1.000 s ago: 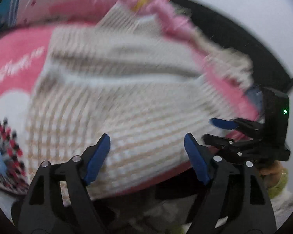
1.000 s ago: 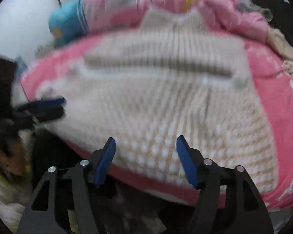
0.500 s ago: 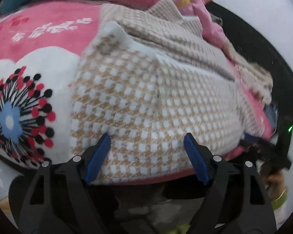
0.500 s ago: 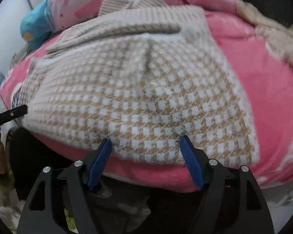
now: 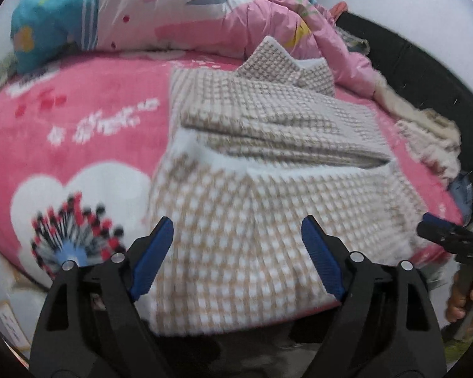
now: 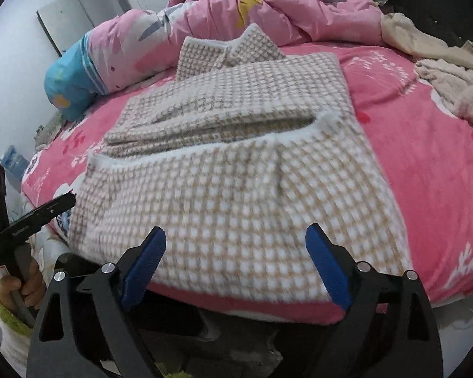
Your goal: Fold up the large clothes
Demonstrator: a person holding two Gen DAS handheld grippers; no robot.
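Because its lower half is doubled up over the sleeves, the checked fleece top point(image 6: 236, 189) lies compact on the pink blanket point(image 6: 425, 157), collar toward the quilt point(image 6: 236, 3). The left gripper point(image 5: 236, 252) and right gripper point(image 6: 236, 261) hover at its near fold, jaws opening wide and gripping nothing, apparently releasing it.

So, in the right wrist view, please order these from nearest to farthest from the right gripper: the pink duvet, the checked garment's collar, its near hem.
1. Near hem: just ahead of the right gripper, at the bed edge.
2. Collar: at the garment's far end.
3. Pink duvet: bunched behind the collar.
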